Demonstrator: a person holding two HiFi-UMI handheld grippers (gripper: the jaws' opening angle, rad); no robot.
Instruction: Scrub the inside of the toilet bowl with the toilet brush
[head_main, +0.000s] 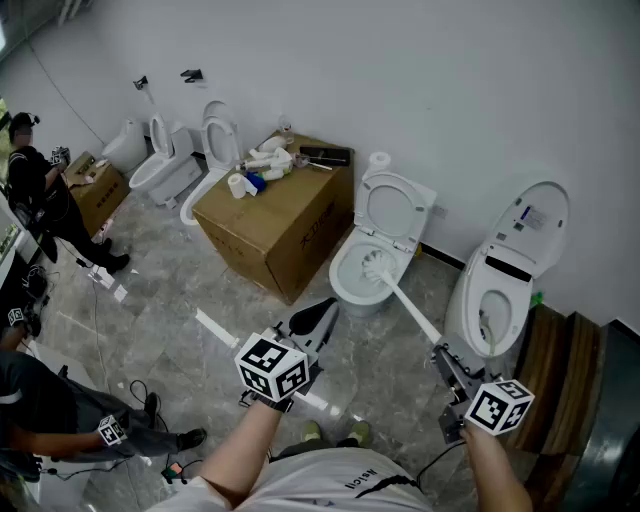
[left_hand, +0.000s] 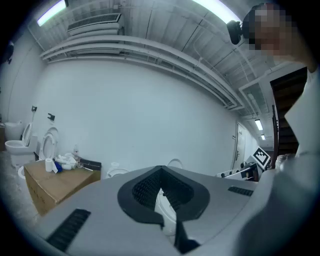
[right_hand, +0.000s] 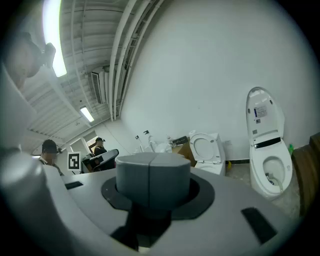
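A white toilet (head_main: 352, 288) stands mid-floor against the wall with its lid raised. The toilet brush (head_main: 376, 265) has its white bristled head inside the bowl, and its long white handle (head_main: 412, 308) slants down to my right gripper (head_main: 446, 358), which is shut on the handle's end. In the right gripper view the closed grey jaw block (right_hand: 152, 182) hides the brush; the toilet (right_hand: 206, 150) shows beyond. My left gripper (head_main: 318, 316) hovers left of the bowl, pointing towards it, jaws together and holding nothing. In the left gripper view (left_hand: 160, 172) a sliver of white toilet shows past the pads.
A large cardboard box (head_main: 275, 220) with bottles on top stands just left of the toilet. A second white toilet (head_main: 510, 285) with its lid up is on the right, beside dark wooden steps (head_main: 565, 365). More toilets (head_main: 165, 165) and a person (head_main: 40, 195) are far left.
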